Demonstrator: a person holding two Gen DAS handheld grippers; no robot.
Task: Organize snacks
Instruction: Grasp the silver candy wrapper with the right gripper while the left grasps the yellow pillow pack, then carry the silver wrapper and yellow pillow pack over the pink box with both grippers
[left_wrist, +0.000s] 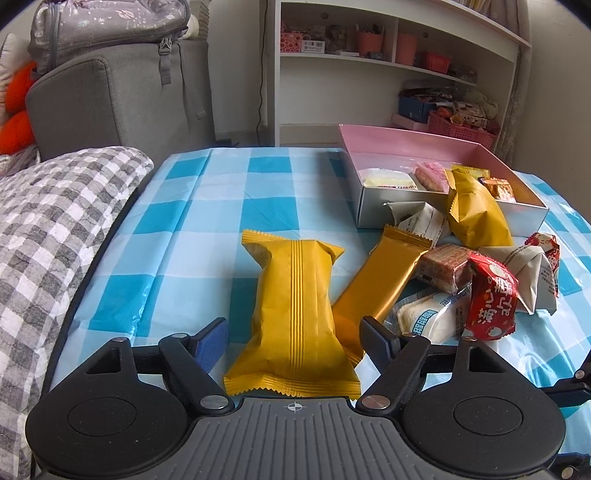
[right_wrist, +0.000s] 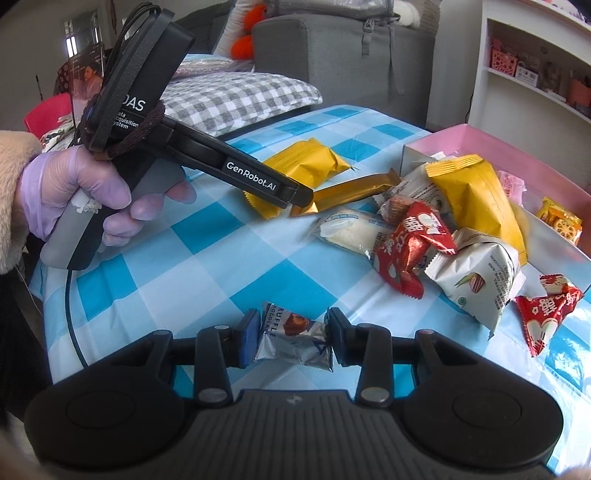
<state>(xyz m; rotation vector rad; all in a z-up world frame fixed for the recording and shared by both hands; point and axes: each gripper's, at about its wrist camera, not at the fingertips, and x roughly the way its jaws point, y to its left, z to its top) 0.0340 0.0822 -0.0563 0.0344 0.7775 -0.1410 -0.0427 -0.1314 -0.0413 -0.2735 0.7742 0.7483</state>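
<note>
My left gripper (left_wrist: 293, 334) is open, its fingers on either side of a yellow snack pack (left_wrist: 293, 310) lying on the checked tablecloth; the jaws stand apart from the wrapper. The same pack (right_wrist: 303, 164) shows in the right wrist view, with the left gripper (right_wrist: 295, 194) over it. My right gripper (right_wrist: 293, 332) is shut on a small silver truffle chocolate (right_wrist: 291, 338), low over the table. A pile of wrapped snacks (right_wrist: 436, 236) lies beside a pink box (left_wrist: 424, 147) that holds several snacks.
A long gold bar (left_wrist: 380, 280) lies right of the yellow pack. A grey checked cushion (left_wrist: 48, 236) borders the table's left edge. A grey sofa (left_wrist: 122, 99) and white shelves (left_wrist: 399, 62) stand behind. A red packet (right_wrist: 546, 310) lies near the right edge.
</note>
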